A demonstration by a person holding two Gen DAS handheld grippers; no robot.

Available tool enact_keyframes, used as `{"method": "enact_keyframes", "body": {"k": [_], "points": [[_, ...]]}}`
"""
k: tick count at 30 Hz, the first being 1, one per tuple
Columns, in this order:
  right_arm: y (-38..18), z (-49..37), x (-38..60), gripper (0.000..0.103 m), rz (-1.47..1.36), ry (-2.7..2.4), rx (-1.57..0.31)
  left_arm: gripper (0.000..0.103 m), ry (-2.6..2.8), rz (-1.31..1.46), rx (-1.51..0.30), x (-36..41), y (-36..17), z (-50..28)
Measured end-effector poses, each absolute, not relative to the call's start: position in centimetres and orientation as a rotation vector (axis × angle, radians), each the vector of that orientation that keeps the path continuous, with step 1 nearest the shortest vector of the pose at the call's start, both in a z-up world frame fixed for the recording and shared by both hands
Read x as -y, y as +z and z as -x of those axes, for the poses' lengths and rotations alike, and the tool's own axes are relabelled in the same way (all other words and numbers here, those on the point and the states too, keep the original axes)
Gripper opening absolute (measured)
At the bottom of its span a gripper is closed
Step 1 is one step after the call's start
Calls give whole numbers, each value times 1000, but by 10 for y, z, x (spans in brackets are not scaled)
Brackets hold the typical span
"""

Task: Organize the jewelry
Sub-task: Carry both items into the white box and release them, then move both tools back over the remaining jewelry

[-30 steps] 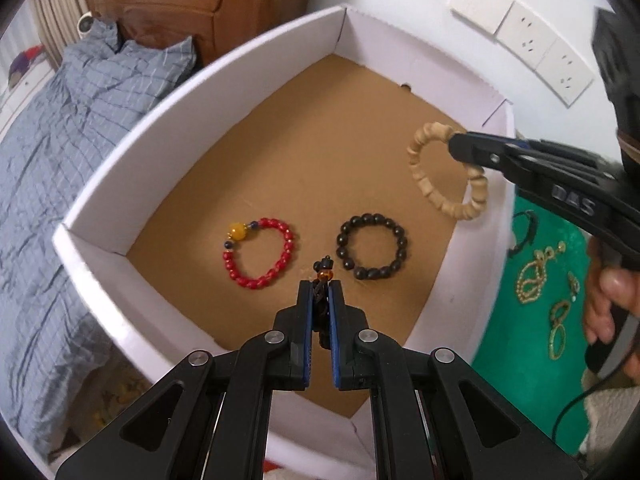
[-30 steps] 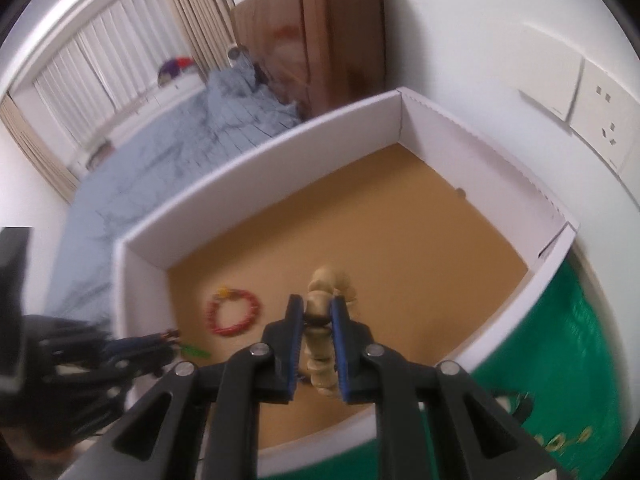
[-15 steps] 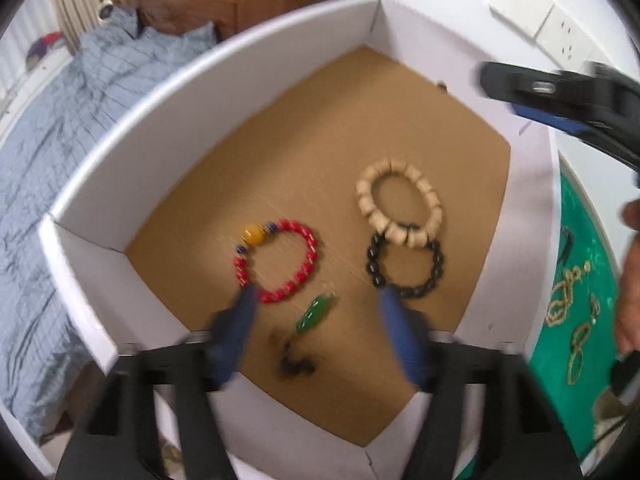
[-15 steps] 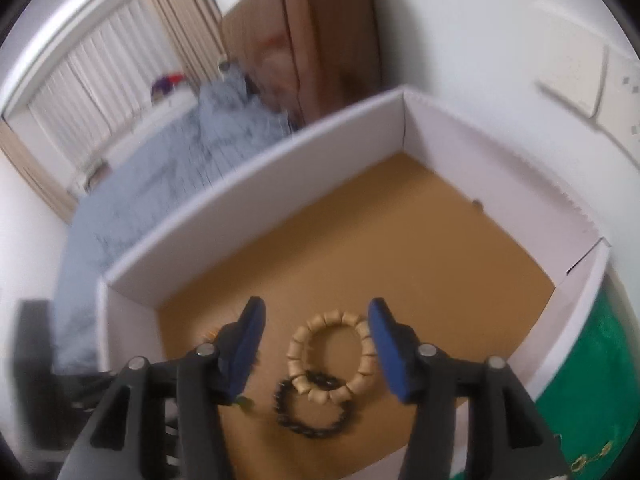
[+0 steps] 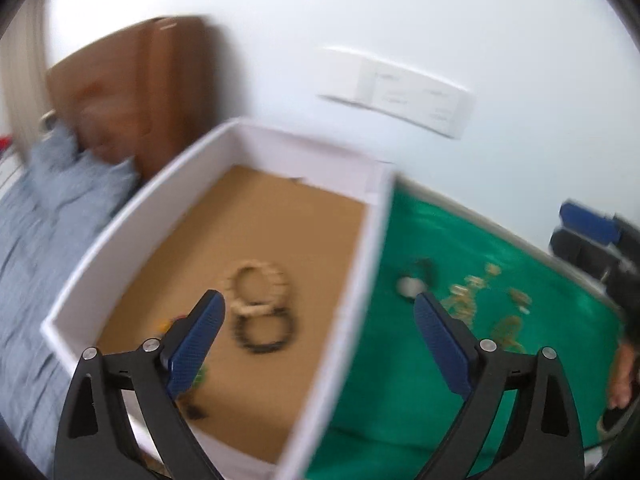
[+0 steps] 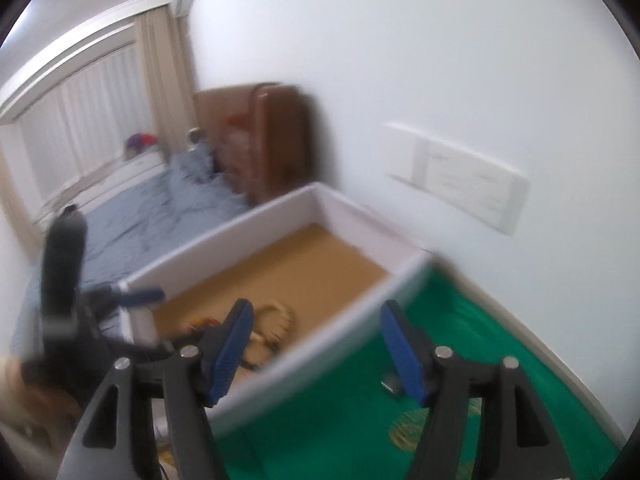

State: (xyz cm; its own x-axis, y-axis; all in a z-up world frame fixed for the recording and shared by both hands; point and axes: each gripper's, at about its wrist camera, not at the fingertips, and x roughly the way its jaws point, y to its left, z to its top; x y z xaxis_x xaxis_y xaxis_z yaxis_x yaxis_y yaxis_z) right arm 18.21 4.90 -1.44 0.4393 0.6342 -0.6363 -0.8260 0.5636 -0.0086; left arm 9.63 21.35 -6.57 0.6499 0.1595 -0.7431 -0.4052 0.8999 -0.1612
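While both the left claw (image 5: 318, 312) and the right claw (image 6: 316, 320) hang spread and empty, the box (image 5: 348, 304) holds a pale bracelet (image 5: 258, 288) overlapping a dark bracelet (image 5: 264, 332), yet several gold pieces (image 5: 476, 300) remain on the green surface (image 5: 400, 400), so roughly half seems left.

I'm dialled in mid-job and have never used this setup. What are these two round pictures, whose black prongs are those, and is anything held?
No robot here: a person carries a two-finger gripper in each hand, each with a fisheye camera looking along its fingers. One picture is from the left gripper, the other from the right gripper. Both are open and hold nothing. Below sits a white box with a brown floor, holding a tan bead bracelet overlapping a black bead bracelet. Beside it lies a green cloth with gold jewelry, too blurred to detail.
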Motion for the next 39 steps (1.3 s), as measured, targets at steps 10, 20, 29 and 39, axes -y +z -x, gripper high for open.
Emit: {"method": "enact_keyframes", "body": {"k": [10, 20, 29, 39], "points": [[-74, -169, 149, 67, 298, 393, -807, 97, 2, 153, -1012, -107, -104, -141], [-83, -151, 171, 67, 223, 365, -841, 97, -96, 134, -1044, -65, -109, -143], [-102, -156, 171, 67, 191, 397, -917, 97, -52, 126, -1065, -69, -119, -143], [-119, -163, 155, 67, 170, 447, -981, 97, -2, 137, -1097, -86, -130, -147]]}}
